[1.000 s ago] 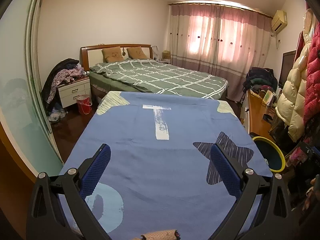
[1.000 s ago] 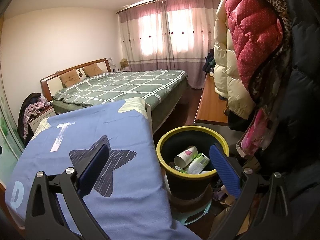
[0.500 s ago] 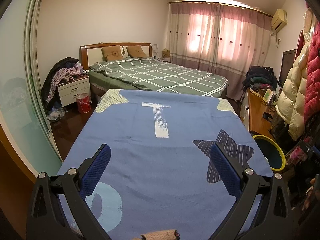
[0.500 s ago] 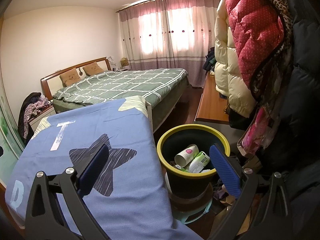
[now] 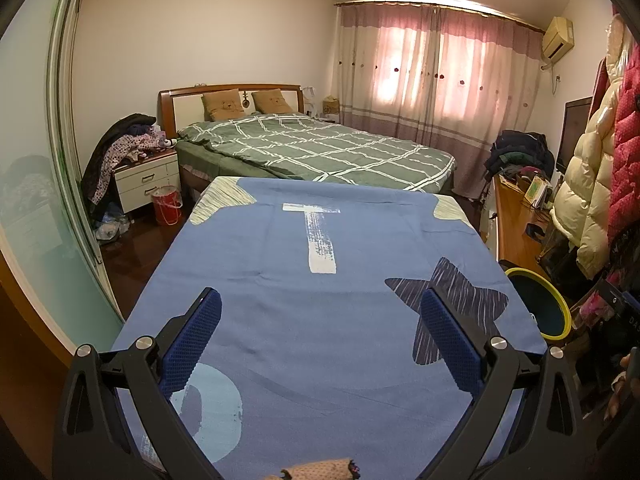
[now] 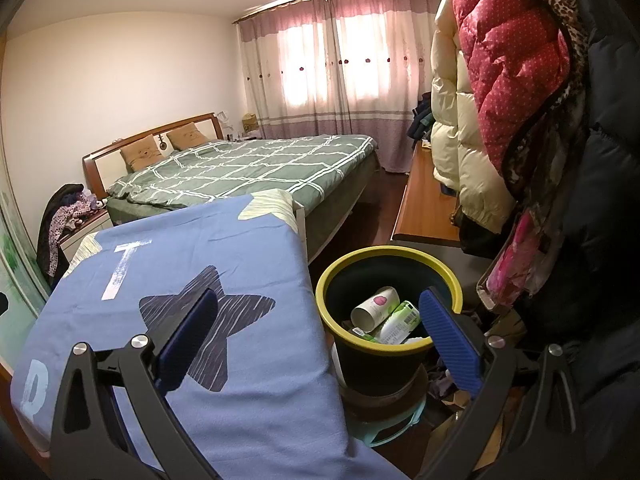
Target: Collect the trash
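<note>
A big white "T" (image 5: 320,236) reads clearly on the blue cloth (image 5: 320,340), up at twelve o'clock. In the right wrist view, a pale "D" (image 6: 34,390) sits at the cloth's eight o'clock corner. Packaging print in the bin (image 6: 452,280) is too small to read.

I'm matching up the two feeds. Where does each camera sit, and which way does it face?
Left wrist: on the left gripper, above the blue cloth, facing the green bed; both fingers show.
Right wrist: on the right gripper, aimed over the cloth's edge at the yellow-rimmed bin; both fingers show.
Shared: cloth, bed, bin, curtains.
</note>
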`<state>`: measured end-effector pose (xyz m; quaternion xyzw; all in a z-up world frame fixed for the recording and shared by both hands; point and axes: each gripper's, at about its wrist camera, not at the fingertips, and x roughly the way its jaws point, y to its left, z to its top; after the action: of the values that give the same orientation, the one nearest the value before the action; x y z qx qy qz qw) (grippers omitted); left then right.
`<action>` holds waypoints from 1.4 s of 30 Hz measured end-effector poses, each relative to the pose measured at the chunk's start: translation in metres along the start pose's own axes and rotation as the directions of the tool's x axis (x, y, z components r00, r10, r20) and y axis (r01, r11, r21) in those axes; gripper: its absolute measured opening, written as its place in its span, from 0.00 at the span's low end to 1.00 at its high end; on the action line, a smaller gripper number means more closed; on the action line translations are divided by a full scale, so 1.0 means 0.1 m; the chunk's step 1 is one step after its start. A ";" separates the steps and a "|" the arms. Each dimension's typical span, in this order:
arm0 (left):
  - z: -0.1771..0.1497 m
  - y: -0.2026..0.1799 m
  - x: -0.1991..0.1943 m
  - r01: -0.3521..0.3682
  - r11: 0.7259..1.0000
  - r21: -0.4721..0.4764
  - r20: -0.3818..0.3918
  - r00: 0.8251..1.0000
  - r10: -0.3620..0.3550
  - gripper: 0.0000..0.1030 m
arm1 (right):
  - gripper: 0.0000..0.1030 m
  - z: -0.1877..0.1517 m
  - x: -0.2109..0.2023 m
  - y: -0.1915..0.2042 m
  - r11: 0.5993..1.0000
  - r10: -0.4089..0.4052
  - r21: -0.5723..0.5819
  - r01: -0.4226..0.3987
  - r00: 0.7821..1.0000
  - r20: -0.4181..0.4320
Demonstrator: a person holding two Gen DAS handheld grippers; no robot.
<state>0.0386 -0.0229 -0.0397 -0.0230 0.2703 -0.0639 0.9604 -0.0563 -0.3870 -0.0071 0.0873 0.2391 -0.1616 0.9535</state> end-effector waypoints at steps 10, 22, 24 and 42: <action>-0.01 -0.01 0.01 0.010 1.000 0.001 0.008 1.000 -0.010 0.95 | 0.93 -0.01 0.01 0.02 1.000 0.001 -0.002 -0.001 1.000 -0.003; -0.01 -0.03 0.00 0.020 1.000 0.011 0.008 1.000 -0.020 0.95 | 0.93 -0.01 0.01 0.02 1.000 0.001 -0.001 -0.001 1.000 -0.004; -0.01 -0.02 0.00 0.018 1.000 0.012 0.008 1.000 -0.018 0.95 | 0.93 -0.02 0.01 0.03 1.000 0.002 -0.001 -0.002 1.000 -0.004; 0.00 -0.02 0.00 0.022 1.000 0.009 0.005 1.000 -0.022 0.95 | 0.93 -0.06 0.02 0.08 1.000 0.005 -0.006 -0.005 1.000 -0.011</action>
<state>0.0385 -0.0246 -0.0401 -0.0217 0.2671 -0.0755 0.9605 -0.0546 -0.3789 -0.0124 0.0861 0.2449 -0.1581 0.9527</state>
